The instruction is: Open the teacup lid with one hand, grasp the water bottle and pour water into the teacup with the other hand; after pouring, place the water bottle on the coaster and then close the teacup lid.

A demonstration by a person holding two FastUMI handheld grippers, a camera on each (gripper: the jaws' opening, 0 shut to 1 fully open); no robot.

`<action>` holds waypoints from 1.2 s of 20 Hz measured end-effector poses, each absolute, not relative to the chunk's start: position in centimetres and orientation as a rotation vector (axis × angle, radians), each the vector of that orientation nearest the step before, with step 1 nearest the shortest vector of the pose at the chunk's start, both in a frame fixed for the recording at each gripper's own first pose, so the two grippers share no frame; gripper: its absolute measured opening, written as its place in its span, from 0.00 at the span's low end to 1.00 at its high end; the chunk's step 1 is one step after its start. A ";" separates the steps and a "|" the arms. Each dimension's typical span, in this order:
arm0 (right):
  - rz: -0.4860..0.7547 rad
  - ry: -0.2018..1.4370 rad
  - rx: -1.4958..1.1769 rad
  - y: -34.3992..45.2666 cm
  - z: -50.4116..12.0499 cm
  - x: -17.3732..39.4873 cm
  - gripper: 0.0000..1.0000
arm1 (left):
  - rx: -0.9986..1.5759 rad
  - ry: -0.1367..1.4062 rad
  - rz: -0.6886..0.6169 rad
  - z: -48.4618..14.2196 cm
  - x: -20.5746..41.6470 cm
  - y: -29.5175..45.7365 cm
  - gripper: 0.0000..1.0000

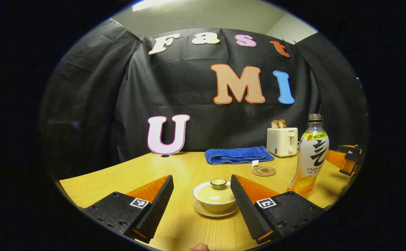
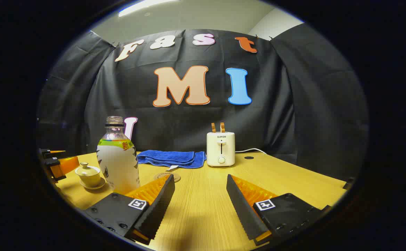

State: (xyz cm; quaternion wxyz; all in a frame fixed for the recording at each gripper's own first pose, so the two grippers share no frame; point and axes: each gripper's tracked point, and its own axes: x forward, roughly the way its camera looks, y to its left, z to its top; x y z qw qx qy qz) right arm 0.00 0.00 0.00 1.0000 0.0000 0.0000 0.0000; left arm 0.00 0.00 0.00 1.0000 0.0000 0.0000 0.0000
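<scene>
A cream lidded teacup (image 1: 216, 197) on its saucer sits on the wooden table, just ahead of my left gripper (image 1: 202, 181), which is open with the cup between and beyond its fingers. The lid is on, its small knob (image 1: 218, 182) upright. The water bottle (image 1: 311, 156), uncapped and with a printed label, stands to the cup's right. A round cork coaster (image 1: 264, 171) lies behind the cup. In the right gripper view, my right gripper (image 2: 200, 179) is open over bare table, with the water bottle (image 2: 117, 160) at its left, the teacup (image 2: 88, 175) farther left and the coaster (image 2: 169, 175) partly hidden behind its left finger.
A folded blue towel (image 1: 238, 155) lies at the back of the table, with a white toaster (image 1: 282, 141) holding two slices to its right. The right gripper (image 1: 345, 158) shows at the right edge of the left gripper view. The left gripper (image 2: 55, 162) appears at the far left of the right gripper view.
</scene>
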 end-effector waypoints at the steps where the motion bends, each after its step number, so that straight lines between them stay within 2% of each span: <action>1: 0.007 0.001 0.000 0.2 0.0 -0.1 0.94 | 0.000 -0.003 -0.005 0.0 0.0 -0.2 0.95; 6: 0.010 0.001 0.001 0.2 0.0 0.0 0.93 | 0.005 0.004 0.025 -0.1 0.2 0.4 0.96; 9: 0.010 0.001 0.001 0.2 -0.1 0.0 0.96 | 0.005 0.003 0.037 -0.2 0.2 0.6 0.96; 10: 0.010 0.001 0.001 0.2 0.0 0.0 0.93 | 0.005 0.002 0.035 -0.1 0.2 0.5 0.96; 13: 0.010 0.001 0.000 0.2 -0.1 0.0 0.96 | 0.002 -0.001 0.028 0.0 0.2 0.5 0.96; 14: 0.010 0.000 0.001 0.2 0.0 0.0 0.94 | 0.001 -0.001 0.024 0.0 0.2 0.4 0.96; 16: 0.010 0.000 0.000 0.2 0.0 0.0 0.96 | 0.001 -0.002 0.018 -0.1 0.3 0.2 0.96; 19: 0.010 0.000 0.000 0.2 -0.1 0.0 0.94 | 0.001 -0.002 0.013 -0.1 0.4 0.2 0.96; 20: 0.010 -0.001 0.000 0.2 0.0 0.0 0.96 | 0.000 -0.002 0.013 -0.1 0.4 0.2 0.96; 21: 0.010 -0.001 0.000 0.2 -0.1 0.0 0.94 | 0.000 -0.002 0.013 -0.1 0.4 0.2 0.96; 24: 0.013 -0.001 0.000 0.3 0.0 -0.1 0.96 | 0.000 -0.002 -0.013 -0.1 0.4 -0.3 0.96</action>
